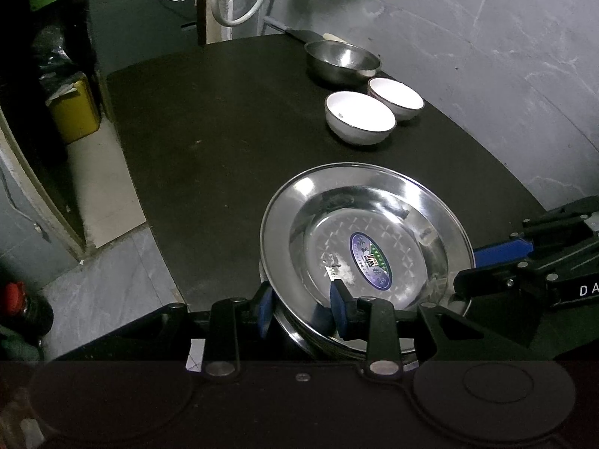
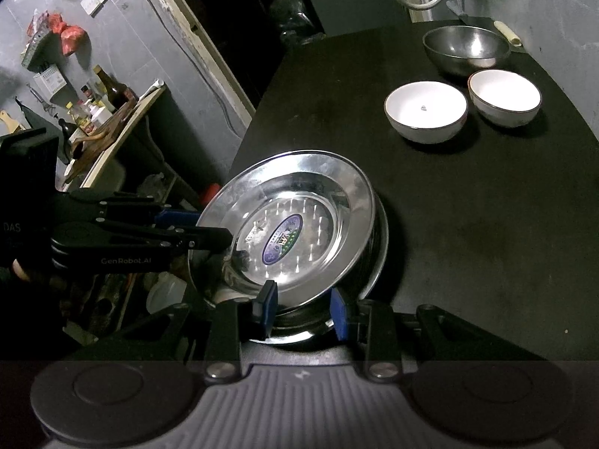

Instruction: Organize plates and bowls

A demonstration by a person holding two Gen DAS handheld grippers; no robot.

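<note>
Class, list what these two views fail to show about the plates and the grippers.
- Plate stack: how many lie beneath, both views; top plate covers them.
- Sticker text: too small, blurred.
- Left gripper grip: rim hides contact.
- Right gripper contact: plate edge hides it.
- Steel bowl contents: dim, unclear.
</note>
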